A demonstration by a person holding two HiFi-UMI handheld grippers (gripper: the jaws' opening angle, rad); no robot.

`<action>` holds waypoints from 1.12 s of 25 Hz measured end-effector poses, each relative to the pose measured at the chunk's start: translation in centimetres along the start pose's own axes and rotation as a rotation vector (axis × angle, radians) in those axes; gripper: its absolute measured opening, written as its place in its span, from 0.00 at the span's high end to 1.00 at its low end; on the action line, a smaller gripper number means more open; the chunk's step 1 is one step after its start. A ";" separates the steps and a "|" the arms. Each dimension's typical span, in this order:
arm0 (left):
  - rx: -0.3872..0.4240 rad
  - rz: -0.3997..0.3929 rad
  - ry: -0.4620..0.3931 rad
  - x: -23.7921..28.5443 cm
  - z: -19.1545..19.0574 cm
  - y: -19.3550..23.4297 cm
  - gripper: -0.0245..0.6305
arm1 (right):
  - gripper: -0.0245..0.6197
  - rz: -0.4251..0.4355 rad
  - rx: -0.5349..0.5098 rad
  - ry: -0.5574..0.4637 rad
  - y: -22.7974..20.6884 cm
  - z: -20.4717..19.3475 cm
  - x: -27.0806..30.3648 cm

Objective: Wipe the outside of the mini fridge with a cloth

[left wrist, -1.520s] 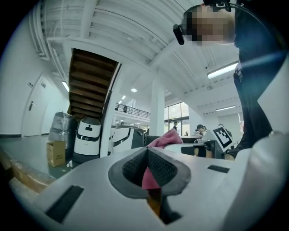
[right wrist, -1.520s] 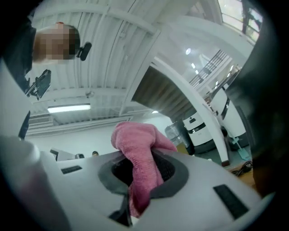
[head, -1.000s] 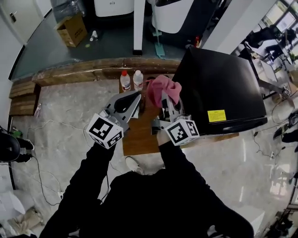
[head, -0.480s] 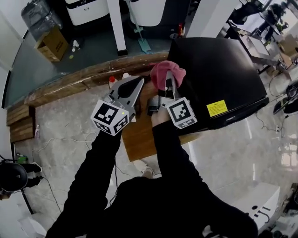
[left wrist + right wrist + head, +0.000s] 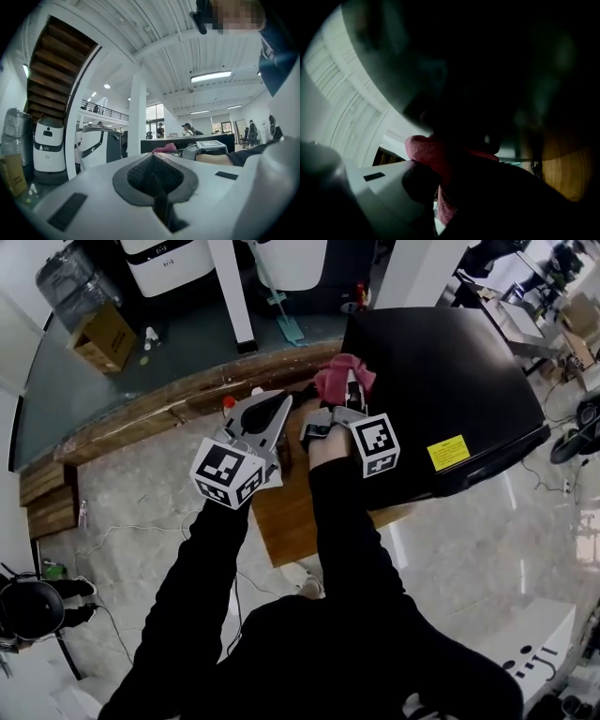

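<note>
Shifted over the last second: right gripper (image 5: pixel 348 395) and its pink cloth (image 5: pixel 343 374), from just off the mini fridge (image 5: pixel 450 371) to up against its upper left edge; clamped tight on the cloth, with bunched fabric bulging out past the tips and lying on the black surface; seen in the right gripper view as a red-pink fold squeezed beside the one grey jaw in the light, dark fridge wall filling most of the picture right behind it; marker cube of that gripper held over the fridge's near left corner

Left gripper (image 5: pixel 281 407) held just beside the right one, to its left, over the wooden counter (image 5: pixel 286 512) and clear of the fridge; closed up completely, pads meeting along one seam in the left gripper view, with nothing caught between them

Mini fridge black and boxy, standing on the counter at the right of the head view, yellow label (image 5: pixel 448 452) on the side nearest the person; red-capped bottle (image 5: pixel 228 403) peeking out behind the left gripper, mostly hidden
</note>
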State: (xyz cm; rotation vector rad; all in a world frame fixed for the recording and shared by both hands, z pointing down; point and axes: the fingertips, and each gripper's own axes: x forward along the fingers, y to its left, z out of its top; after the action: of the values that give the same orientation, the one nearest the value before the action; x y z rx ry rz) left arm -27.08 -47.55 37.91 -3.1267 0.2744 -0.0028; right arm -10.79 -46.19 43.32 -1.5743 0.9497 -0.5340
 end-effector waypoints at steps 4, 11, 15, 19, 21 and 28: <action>-0.008 -0.006 0.018 0.0 -0.9 0.4 0.95 | 0.88 -0.003 0.031 -0.028 -0.5 0.1 0.4; -0.022 -0.024 0.047 0.7 -3.0 0.7 0.95 | 0.87 -0.026 0.098 -0.031 -2.8 -0.5 0.7; -0.013 -0.019 0.062 1.1 -4.7 1.2 0.95 | 0.87 -0.041 0.107 -0.030 -4.7 -0.9 0.5; -0.013 -0.018 0.077 1.3 -7.0 1.3 0.95 | 0.87 -0.075 0.120 -0.034 -7.1 -1.6 0.0; 0.002 -0.022 0.080 1.5 -8.3 1.0 0.95 | 0.87 -0.100 0.131 -0.035 -8.8 -1.9 -0.5; 0.019 -0.067 0.064 2.0 -11.9 -0.5 0.95 | 0.87 -0.126 0.098 -0.022 -12.9 -2.6 -1.4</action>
State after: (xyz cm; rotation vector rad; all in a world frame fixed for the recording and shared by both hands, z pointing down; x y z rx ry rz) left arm -25.07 -47.41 49.83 -3.1192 0.1693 -0.1053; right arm -9.92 -46.47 56.57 -1.5554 0.7994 -0.6408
